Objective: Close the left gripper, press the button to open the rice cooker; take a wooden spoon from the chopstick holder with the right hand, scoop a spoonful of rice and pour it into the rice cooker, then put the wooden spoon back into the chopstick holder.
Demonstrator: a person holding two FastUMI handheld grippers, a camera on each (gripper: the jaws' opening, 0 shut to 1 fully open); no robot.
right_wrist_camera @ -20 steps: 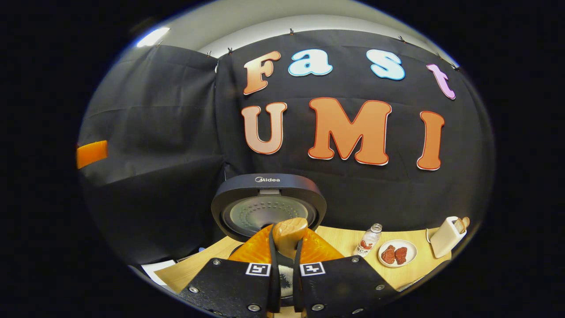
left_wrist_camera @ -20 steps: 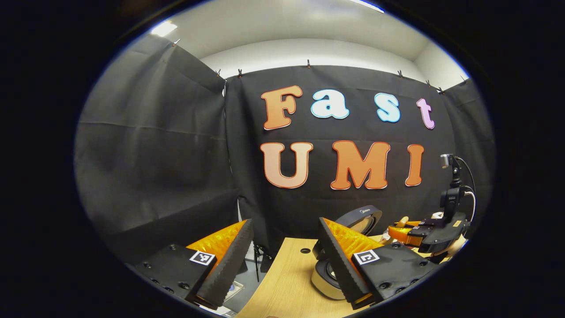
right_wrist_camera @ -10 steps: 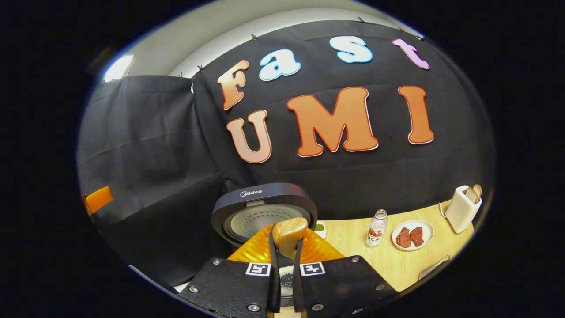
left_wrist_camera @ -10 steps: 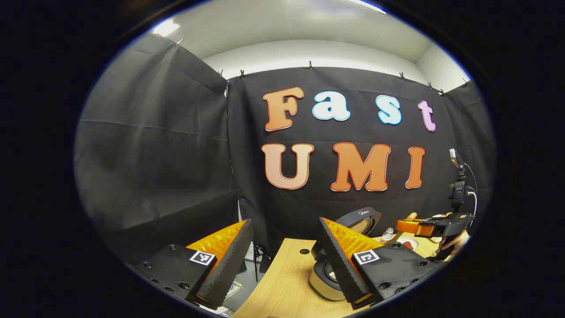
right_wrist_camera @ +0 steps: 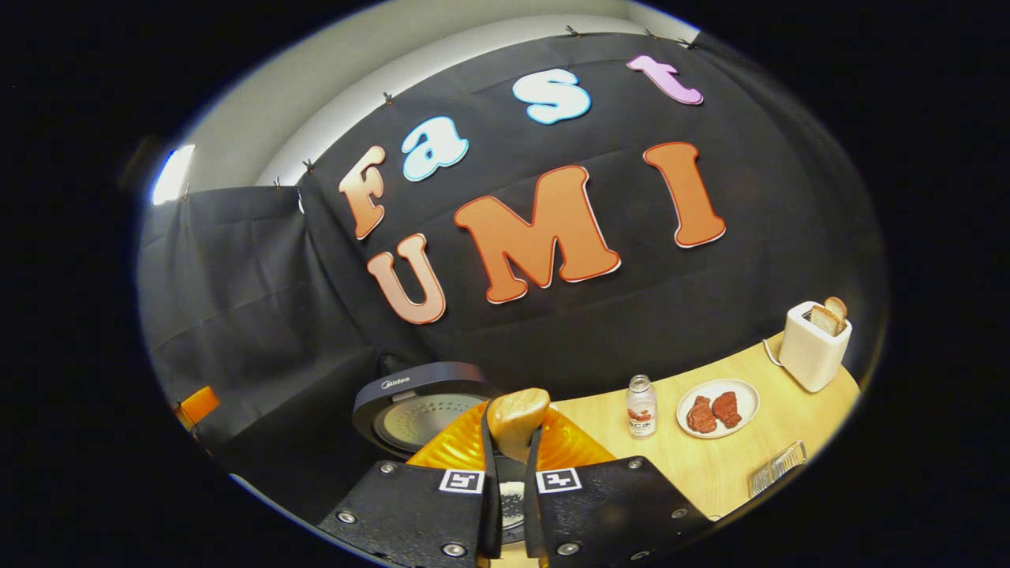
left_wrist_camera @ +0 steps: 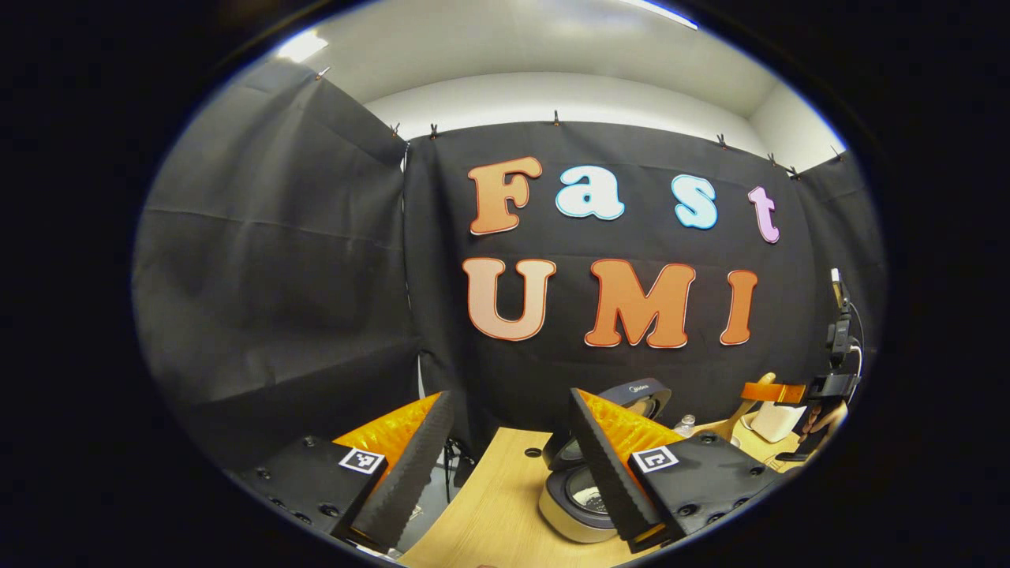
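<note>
With the wooden spoon (right_wrist_camera: 517, 418) clamped in its jaws, the right gripper (right_wrist_camera: 511, 473) has swung away from the open rice cooker (right_wrist_camera: 418, 406) on the worktop (right_wrist_camera: 710, 465) toward the holder, judging the pour done; the left gripper (left_wrist_camera: 505, 465) idles wide open.

Bottle (right_wrist_camera: 641, 405) left of plate (right_wrist_camera: 742, 388), toaster (right_wrist_camera: 813, 345) right, all on table (right_wrist_camera: 710, 465)
</note>
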